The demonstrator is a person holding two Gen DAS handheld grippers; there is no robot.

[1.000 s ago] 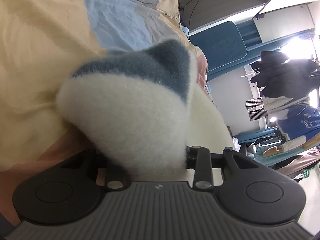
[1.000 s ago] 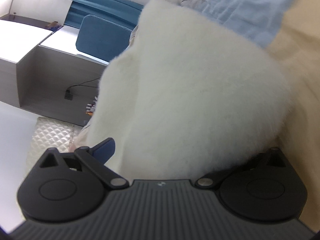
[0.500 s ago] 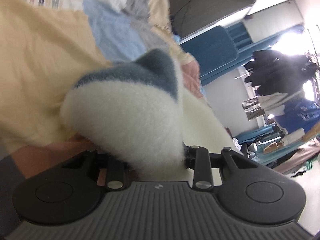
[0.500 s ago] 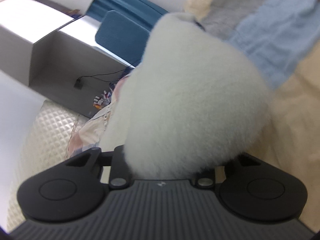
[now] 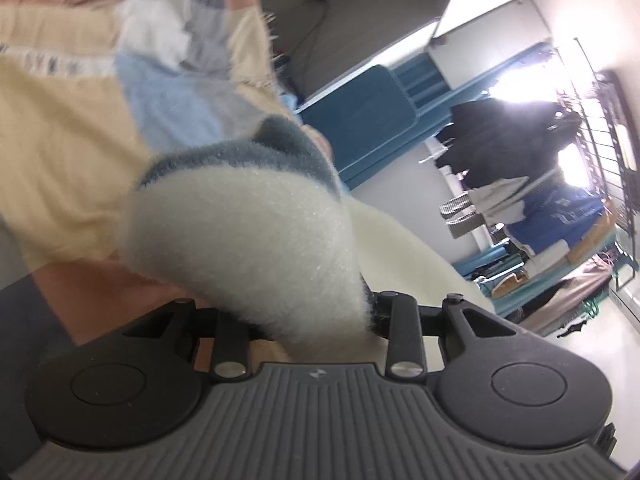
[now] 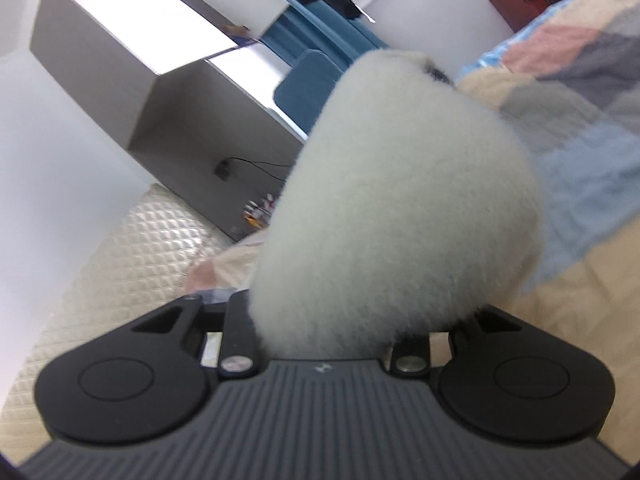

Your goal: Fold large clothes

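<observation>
Fleecy cream garment (image 5: 256, 240) bunched in both tools; none in containers.

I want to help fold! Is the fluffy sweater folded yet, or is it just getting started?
Just getting started, it looks like. Done: both grippers have caught hold of it. The left gripper is shut on the fluffy sweater near its blue-grey stripe, and the right gripper, which just closed, pinches a white part. In hand: it is bunched up, held above the patchwork quilt. Left: no neat fold shows yet, so all the folding.
</observation>
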